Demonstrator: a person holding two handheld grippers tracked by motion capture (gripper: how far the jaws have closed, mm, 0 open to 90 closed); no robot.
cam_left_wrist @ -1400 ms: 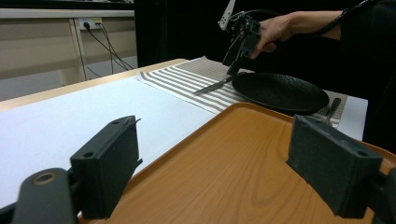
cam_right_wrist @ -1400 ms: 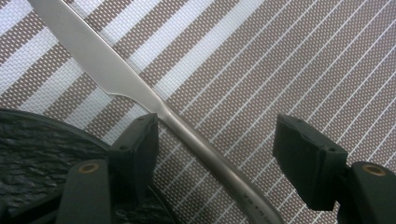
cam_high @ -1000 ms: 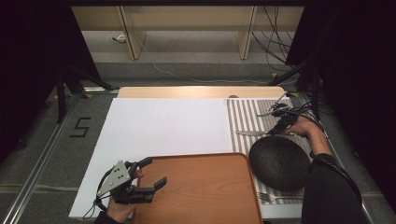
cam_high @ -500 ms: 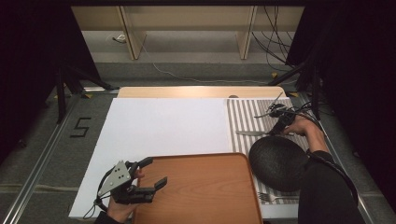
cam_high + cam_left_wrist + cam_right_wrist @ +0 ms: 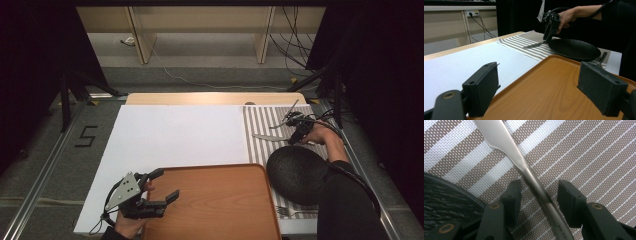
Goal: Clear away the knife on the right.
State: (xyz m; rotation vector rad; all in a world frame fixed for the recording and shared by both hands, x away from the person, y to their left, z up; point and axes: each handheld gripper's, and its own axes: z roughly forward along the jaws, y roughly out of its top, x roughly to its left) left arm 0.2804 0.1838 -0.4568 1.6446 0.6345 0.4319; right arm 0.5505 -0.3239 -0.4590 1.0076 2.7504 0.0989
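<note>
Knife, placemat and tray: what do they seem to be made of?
The silver table knife looks like polished steel: smooth, with soft reflections. The brown-and-white striped placemat appears to be woven vinyl or fabric mesh: a fine grid weave shows. The orange-brown rectangular tray shows wood grain with a satin sheen, possibly a laminate print.

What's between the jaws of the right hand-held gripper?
The knife handle runs between the open jaws of the right hand-held gripper, lying on the striped mat, seen in the right gripper view. Gaps show on both sides of the handle.
</note>
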